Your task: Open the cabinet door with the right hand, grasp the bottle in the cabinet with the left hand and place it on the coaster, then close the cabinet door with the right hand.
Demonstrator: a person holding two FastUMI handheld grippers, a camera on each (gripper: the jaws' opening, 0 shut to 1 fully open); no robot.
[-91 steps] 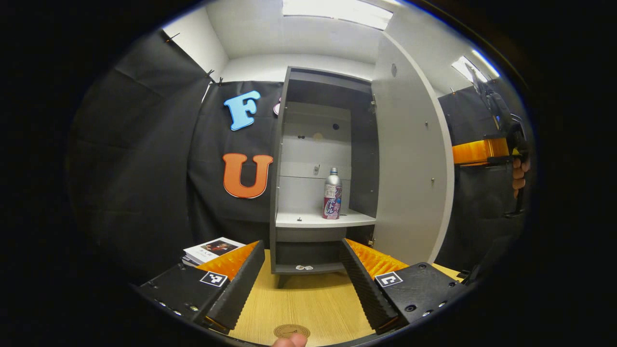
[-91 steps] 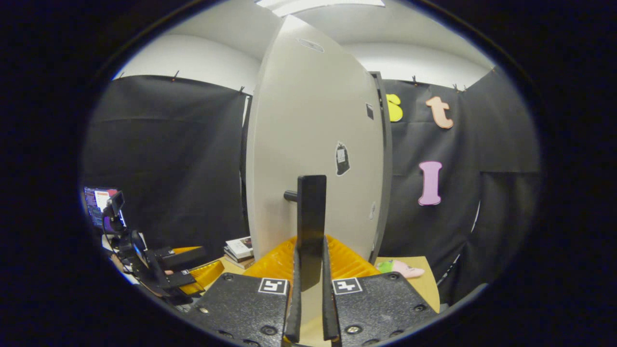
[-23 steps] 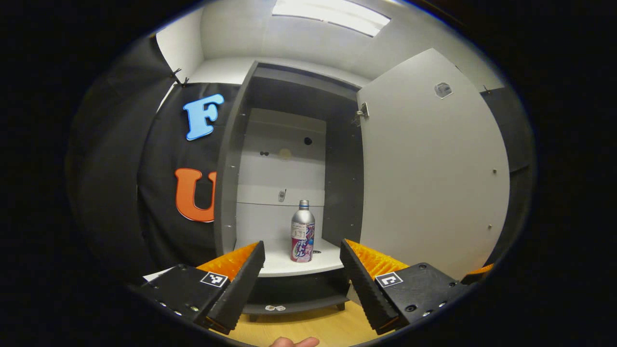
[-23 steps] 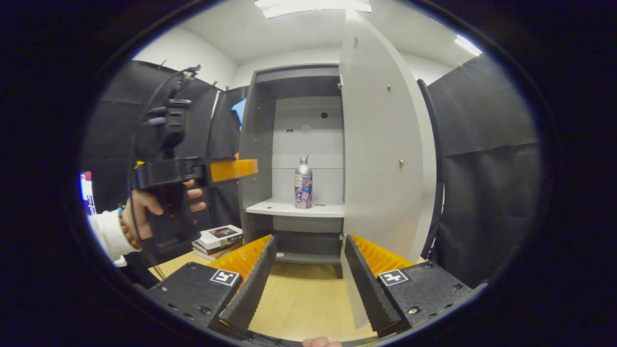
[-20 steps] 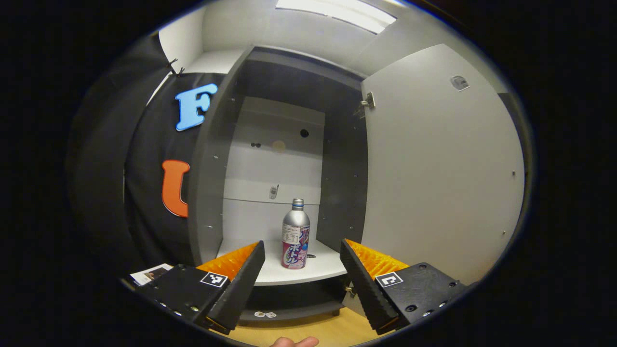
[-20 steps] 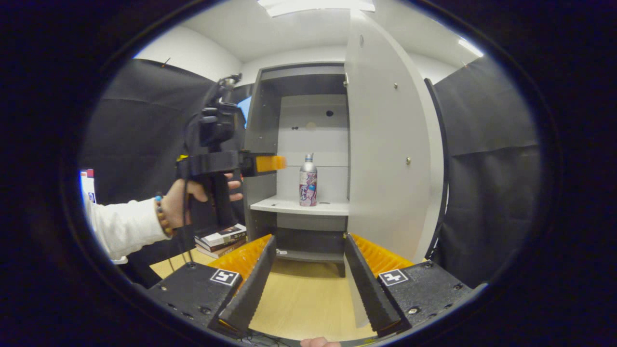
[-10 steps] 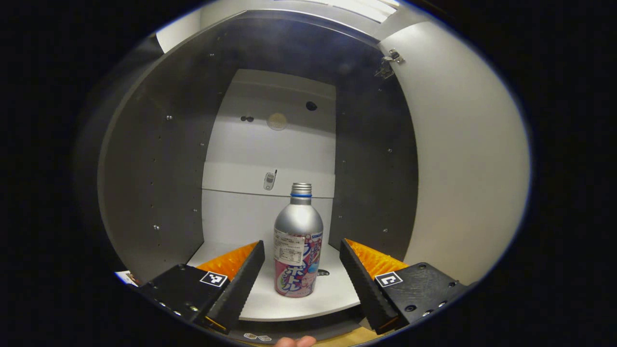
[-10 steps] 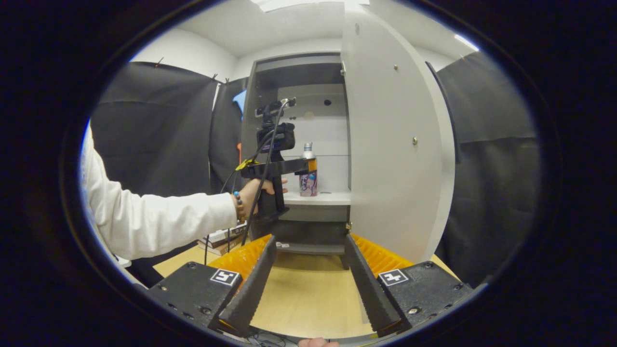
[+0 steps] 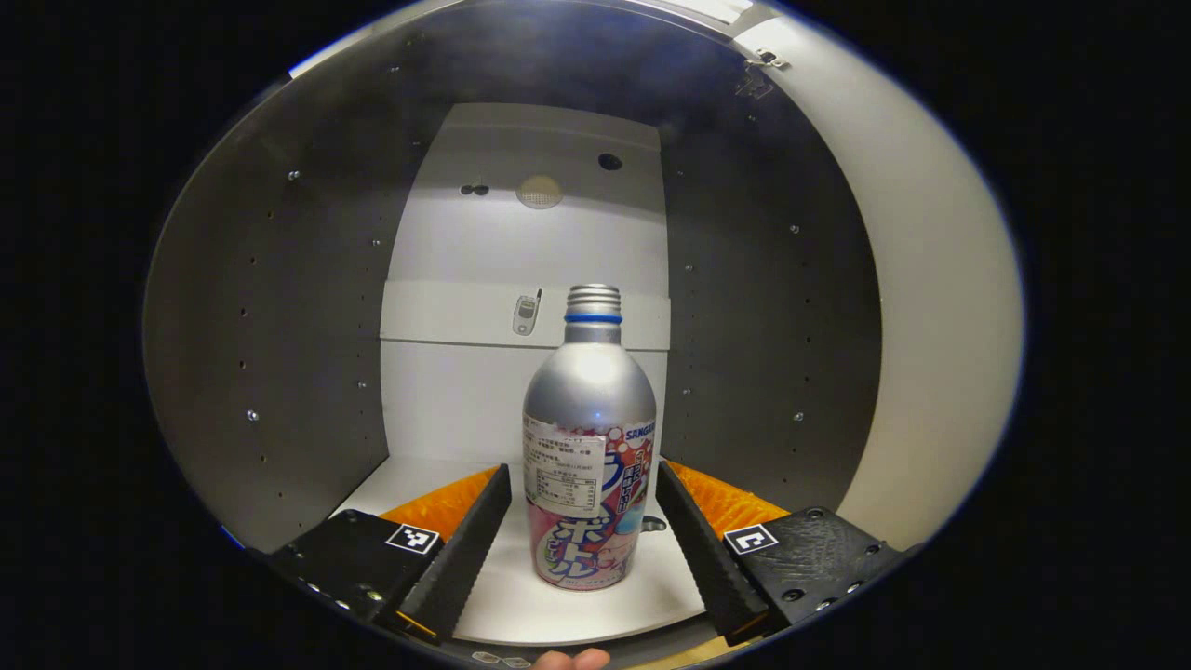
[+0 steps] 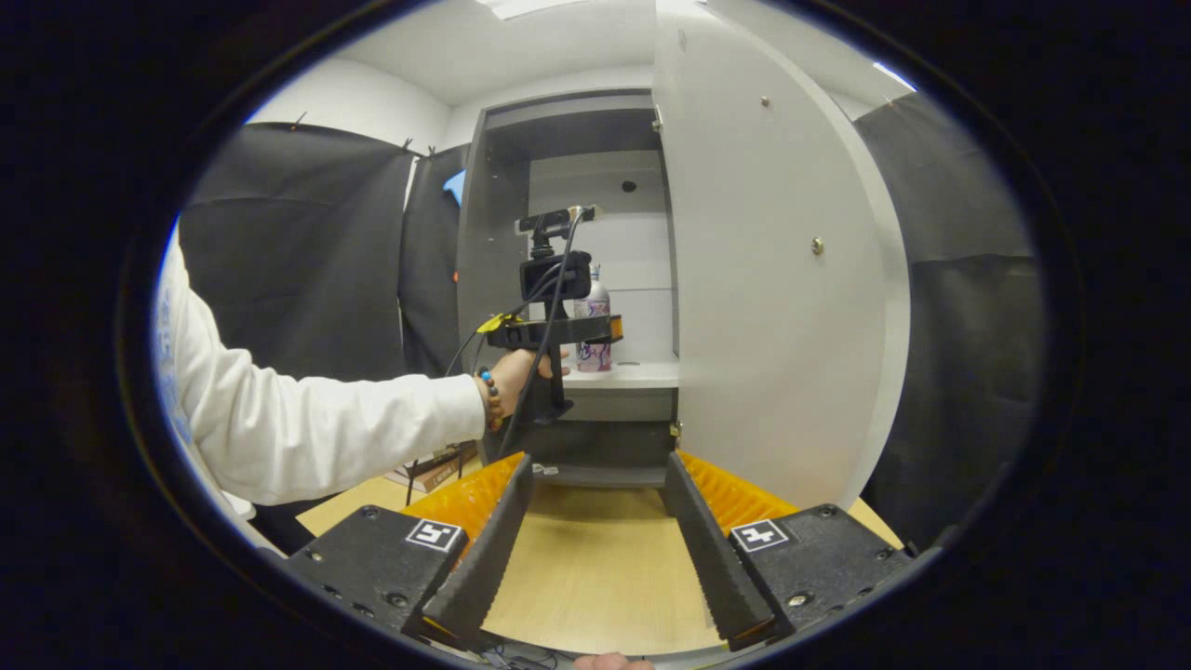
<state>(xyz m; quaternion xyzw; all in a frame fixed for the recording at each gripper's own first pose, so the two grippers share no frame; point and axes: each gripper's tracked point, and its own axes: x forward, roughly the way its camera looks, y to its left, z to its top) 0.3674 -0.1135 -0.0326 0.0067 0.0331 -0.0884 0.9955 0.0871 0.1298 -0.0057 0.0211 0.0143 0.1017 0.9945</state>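
A silver bottle [image 9: 586, 437] with a pink printed label stands upright on the white cabinet shelf [image 9: 484, 596]. My left gripper [image 9: 582, 549] is open inside the cabinet, one finger on either side of the bottle's lower body, with a small gap on each side. The right gripper view shows the left gripper [image 10: 600, 328] from behind, held by a hand in a white sleeve [image 10: 307, 428], reaching to the bottle [image 10: 593, 326]. The cabinet door [image 10: 772, 270] stands open on the right. My right gripper [image 10: 595, 549] is open above the wooden table [image 10: 595, 568], holding nothing.
The cabinet's dark side walls [image 9: 270, 344] close in on both sides of the left gripper. A stack of books [image 10: 433, 465] lies on the table left of the cabinet. A lower shelf [image 10: 605, 475] sits under the bottle's shelf.
My left gripper has pushed forward into the cabinet until its open fingers flank the bottle. The right gripper let go of the door handle earlier and now hangs back over the table.
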